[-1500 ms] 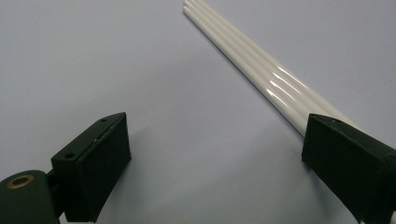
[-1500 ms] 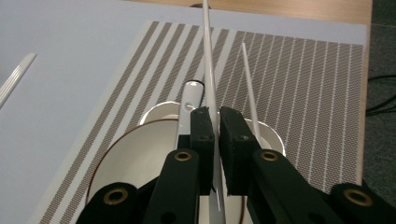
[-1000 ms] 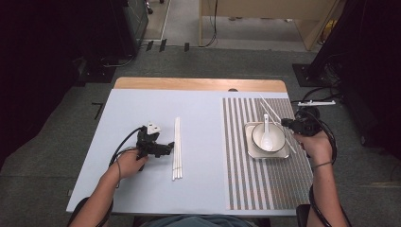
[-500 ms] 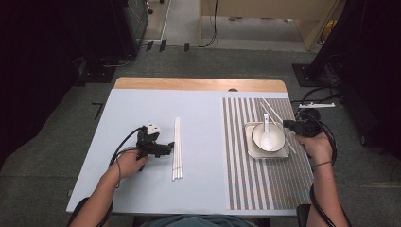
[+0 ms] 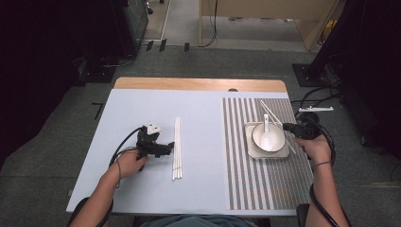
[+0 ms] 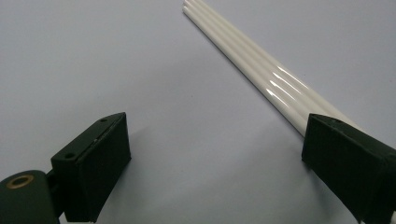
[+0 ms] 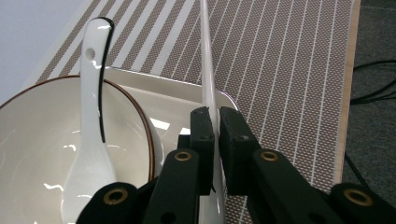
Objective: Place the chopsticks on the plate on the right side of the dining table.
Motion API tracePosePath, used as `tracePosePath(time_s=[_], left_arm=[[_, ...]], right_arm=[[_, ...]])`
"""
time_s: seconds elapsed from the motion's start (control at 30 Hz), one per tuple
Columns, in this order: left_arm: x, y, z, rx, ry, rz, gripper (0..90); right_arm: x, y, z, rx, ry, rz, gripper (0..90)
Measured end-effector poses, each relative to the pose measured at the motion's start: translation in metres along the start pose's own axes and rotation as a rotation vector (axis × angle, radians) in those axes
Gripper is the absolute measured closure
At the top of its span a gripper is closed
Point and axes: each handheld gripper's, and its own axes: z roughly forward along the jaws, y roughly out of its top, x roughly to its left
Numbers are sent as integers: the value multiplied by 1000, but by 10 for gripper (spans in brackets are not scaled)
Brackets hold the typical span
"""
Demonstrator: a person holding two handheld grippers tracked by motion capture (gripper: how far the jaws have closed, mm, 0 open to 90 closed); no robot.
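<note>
White chopsticks (image 5: 177, 147) lie side by side on the pale blue table. My left gripper (image 5: 166, 148) rests just left of them, open; in the left gripper view the chopsticks (image 6: 261, 77) run under one jaw tip of that gripper (image 6: 217, 135), and only bare table lies between the jaws. My right gripper (image 5: 286, 126) is shut on a single white chopstick (image 5: 270, 112) at the right edge of the plate. The right gripper view has the jaws (image 7: 215, 116) pinched on that chopstick (image 7: 207, 65), which slants up and away. A white spoon (image 7: 91, 93) lies in a bowl (image 7: 32, 135).
The bowl (image 5: 274, 133) sits on a square plate (image 5: 253, 150) on a brown striped placemat (image 5: 241, 170) covering the table's right side. A wooden strip (image 5: 198, 84) edges the far side. Cables trail on the floor at right (image 5: 321, 97).
</note>
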Motion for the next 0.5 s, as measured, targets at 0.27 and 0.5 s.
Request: tracePosePath(time_s=[0.27,0.5], left_arm=[[0,0,0,0,0,0,78],[0,0,0,0,1,0,78]], right_arm=[[-5,-6,8,19,18,16,848],[-8,-9,11,28,24,21,847]])
